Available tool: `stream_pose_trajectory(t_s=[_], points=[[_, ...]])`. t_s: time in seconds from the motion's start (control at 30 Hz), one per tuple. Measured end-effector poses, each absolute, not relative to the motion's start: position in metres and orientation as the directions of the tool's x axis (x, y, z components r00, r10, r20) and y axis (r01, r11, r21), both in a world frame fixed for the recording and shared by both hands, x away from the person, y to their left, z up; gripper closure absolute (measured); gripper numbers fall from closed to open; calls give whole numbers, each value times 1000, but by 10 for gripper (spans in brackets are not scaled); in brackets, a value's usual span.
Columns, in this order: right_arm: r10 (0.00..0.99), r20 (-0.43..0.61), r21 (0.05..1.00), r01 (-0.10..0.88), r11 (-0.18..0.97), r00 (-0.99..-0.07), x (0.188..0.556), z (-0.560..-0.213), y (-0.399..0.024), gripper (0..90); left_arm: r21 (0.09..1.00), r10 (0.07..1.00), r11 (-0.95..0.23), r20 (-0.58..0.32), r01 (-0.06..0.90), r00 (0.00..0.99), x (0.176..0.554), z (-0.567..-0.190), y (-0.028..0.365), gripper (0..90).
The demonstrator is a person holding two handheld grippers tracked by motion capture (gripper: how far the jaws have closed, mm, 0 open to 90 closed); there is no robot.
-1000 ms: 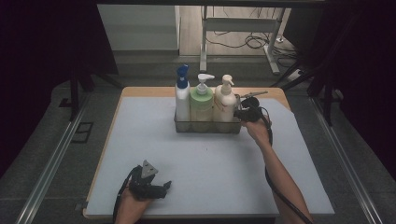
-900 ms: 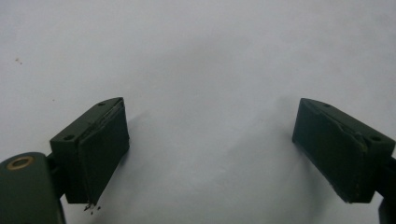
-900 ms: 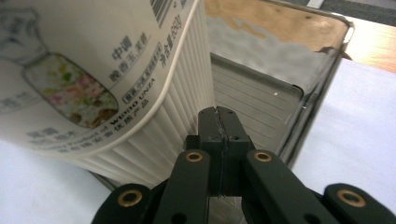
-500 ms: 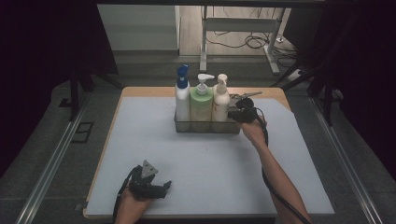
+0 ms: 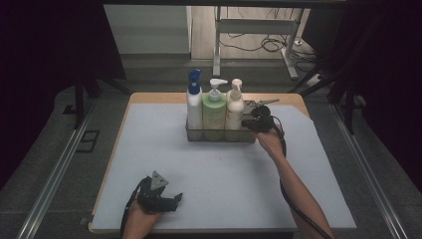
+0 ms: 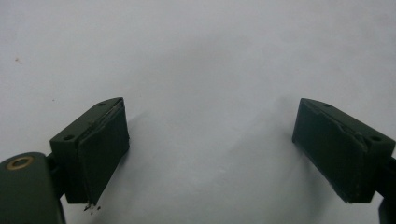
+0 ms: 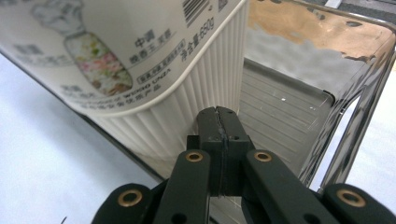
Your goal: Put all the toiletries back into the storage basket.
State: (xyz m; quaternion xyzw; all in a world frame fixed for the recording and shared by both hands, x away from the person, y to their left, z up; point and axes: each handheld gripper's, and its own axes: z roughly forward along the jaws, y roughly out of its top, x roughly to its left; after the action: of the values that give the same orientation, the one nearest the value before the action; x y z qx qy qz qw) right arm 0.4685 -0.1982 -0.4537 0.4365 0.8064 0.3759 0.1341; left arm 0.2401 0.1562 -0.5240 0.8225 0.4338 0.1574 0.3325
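From the high view, a clear caddy point(image 5: 220, 133) stands near the far edge of the worktop point(image 5: 149, 149), holding a blue-capped bottle point(image 5: 194, 102), a green pump bottle point(image 5: 214, 107) and a cream pump bottle point(image 5: 234, 107). Since a second ago the caddy and the right hand-held gripper point(image 5: 247, 123) at its right end have slid slightly toward the left edge, which suggests the caddy is being dragged. The left hand-held gripper point(image 5: 171, 199) rests near the worktop's near edge. In the left gripper view, its jaws stand wide apart over bare worktop. In the right gripper view, the jaws are pinched together on the caddy's thin wall point(image 7: 280, 121), just beside the cream bottle's ribbed base.
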Motion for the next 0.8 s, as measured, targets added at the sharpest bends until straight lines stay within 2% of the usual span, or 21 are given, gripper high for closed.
stream_pose_trajectory(t_s=[0.37, 0.8], points=[[801, 121, 720, 607, 336, -587, 466, -454, -199, 897, 684, 818, -402, -30, 609, 574, 240, -524, 156, 106], [813, 75, 731, 587, 349, -577, 461, -450, -202, 755, 685, 819, -400, -32, 609, 573, 240, -524, 156, 106]])
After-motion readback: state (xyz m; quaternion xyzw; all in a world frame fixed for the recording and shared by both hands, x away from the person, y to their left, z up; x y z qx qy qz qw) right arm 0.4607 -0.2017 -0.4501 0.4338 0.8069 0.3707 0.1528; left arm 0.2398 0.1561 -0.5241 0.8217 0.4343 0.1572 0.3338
